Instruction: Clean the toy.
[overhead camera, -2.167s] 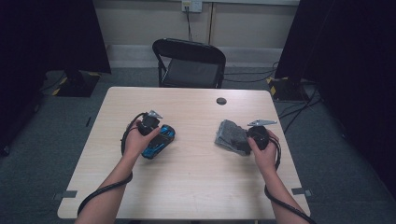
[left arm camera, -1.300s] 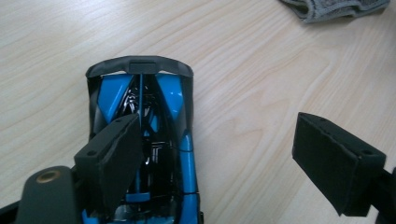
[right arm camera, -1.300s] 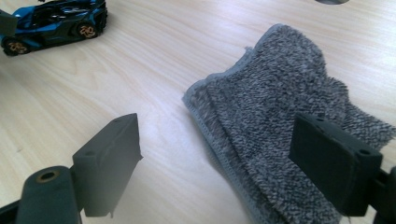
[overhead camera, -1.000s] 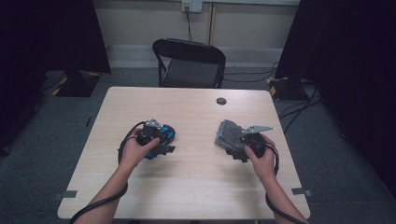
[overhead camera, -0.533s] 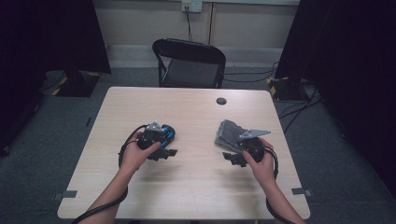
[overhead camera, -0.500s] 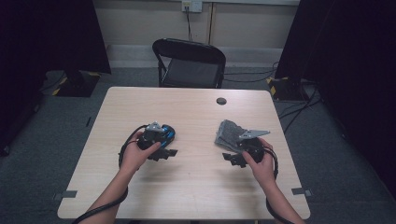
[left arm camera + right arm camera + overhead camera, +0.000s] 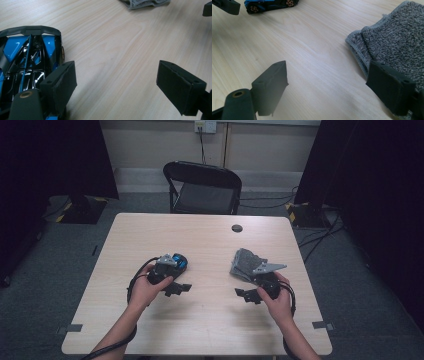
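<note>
Both hands have drawn back; left gripper (image 7: 181,289) beside toy car (image 7: 176,261).

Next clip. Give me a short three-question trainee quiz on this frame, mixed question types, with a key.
1. True or false: the left gripper is clamped on the glossy blue and black toy car.
2. Which thing lies beside the right gripper? A) folded grey terry cloth B) a metal spoon C) a glass jar
3. Fill in: the small round black disc lies on the pale wooden table near its ____ edge, by the black folding chair.

Key: 1 false, its fingers stand open with the car beside one; 2 A; 3 far.
</note>
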### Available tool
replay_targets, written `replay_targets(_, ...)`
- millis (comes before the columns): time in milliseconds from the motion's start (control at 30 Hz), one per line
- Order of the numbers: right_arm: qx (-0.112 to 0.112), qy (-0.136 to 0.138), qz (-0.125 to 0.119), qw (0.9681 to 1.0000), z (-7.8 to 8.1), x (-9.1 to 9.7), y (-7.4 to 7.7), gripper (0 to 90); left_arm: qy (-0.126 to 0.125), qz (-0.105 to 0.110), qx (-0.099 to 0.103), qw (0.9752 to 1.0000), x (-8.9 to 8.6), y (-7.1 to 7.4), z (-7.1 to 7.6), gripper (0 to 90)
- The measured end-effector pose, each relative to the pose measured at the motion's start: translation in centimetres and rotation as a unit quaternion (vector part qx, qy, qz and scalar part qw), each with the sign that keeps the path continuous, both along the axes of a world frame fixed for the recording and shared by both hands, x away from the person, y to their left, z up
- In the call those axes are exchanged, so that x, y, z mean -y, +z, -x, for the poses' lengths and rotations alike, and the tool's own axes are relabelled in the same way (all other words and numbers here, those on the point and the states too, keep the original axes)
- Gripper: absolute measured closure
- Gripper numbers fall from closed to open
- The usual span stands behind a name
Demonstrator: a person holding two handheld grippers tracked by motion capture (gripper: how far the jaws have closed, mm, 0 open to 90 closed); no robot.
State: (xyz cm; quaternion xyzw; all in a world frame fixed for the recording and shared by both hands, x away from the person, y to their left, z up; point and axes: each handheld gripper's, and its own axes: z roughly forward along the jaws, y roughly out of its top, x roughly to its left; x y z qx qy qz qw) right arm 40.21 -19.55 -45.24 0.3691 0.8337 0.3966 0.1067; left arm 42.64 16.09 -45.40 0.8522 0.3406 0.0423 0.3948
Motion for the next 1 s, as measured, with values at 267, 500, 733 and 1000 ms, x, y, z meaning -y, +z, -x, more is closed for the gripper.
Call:
replay_targets(267,-0.002,0.005,-0.002,1.0,0.8,-0.2,-0.1,16.2,-0.004,0.001,-0.005,1.0,-0.2,-0.3,0.8,16.1)
replay_targets(500,-0.001,0.012,-0.005,0.9999,1.6,-0.7,0.0,16.2,-0.004,0.004,-0.004,1.0,-0.4,-0.2,1.7,16.1)
replay_targets(733,0.0,0.019,-0.006,0.9998,2.3,-0.9,0.0,16.2,-0.007,0.006,-0.006,0.9999,-0.6,-0.4,2.6,16.1)
replay_targets(1000,-0.001,0.02,-0.002,0.9998,3.0,-0.5,-0.1,16.4,-0.009,0.006,-0.006,0.9999,-0.8,-0.6,3.6,16.1)
